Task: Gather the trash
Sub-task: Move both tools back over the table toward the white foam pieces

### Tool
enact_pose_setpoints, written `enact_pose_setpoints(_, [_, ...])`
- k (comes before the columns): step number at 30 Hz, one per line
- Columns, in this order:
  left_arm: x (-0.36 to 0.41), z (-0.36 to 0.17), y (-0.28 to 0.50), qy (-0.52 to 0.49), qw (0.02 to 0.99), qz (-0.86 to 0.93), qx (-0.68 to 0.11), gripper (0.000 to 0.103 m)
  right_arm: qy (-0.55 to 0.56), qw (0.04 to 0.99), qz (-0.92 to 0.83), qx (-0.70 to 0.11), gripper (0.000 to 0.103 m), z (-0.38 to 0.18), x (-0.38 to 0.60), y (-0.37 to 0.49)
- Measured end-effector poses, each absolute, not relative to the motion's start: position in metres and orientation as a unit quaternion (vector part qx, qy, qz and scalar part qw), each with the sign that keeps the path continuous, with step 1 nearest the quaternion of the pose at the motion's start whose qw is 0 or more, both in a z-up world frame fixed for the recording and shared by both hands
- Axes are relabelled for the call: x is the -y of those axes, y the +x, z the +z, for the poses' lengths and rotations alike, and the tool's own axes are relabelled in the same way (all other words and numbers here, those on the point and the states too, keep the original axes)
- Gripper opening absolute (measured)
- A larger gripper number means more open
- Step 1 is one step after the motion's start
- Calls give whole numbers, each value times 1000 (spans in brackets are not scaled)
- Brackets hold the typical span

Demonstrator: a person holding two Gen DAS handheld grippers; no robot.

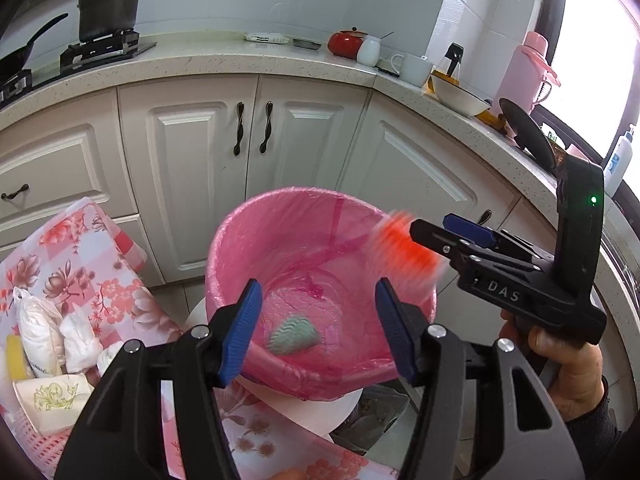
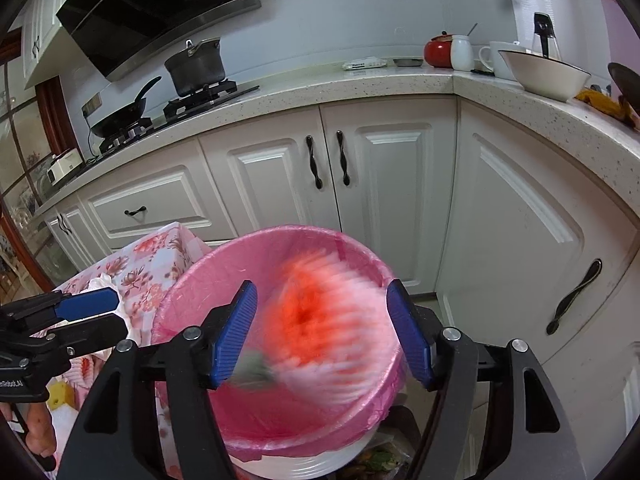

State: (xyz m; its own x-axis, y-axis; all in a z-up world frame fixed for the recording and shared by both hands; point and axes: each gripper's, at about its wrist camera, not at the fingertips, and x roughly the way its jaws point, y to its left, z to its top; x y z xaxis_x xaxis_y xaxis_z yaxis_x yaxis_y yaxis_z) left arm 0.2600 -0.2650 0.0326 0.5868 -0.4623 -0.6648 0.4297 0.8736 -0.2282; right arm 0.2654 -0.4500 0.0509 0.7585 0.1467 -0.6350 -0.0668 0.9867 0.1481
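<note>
We hold left gripper (image 1: 318,330) above white round bin with pink plastic liner (image 1: 240,248), jaws apart, nothing gripped. Green-white crumpled scrap (image 1: 294,336) lies on bin bottom. Our right gripper (image 2: 322,334) jaws released too; blurred red-orange wrapper (image 2: 316,312) is between them, over bin, untouched.
</note>
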Motion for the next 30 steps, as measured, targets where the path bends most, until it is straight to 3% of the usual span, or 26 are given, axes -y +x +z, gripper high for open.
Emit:
enact_pose_setpoints(14, [202,39,214,-29,913,-201,-354,63,42,945,52,-320,69,61,437,235])
enact_pose_setpoints(30, [96,74,133,-45,946,-117,-297,70,18,952,109,-285,82,91,360,176])
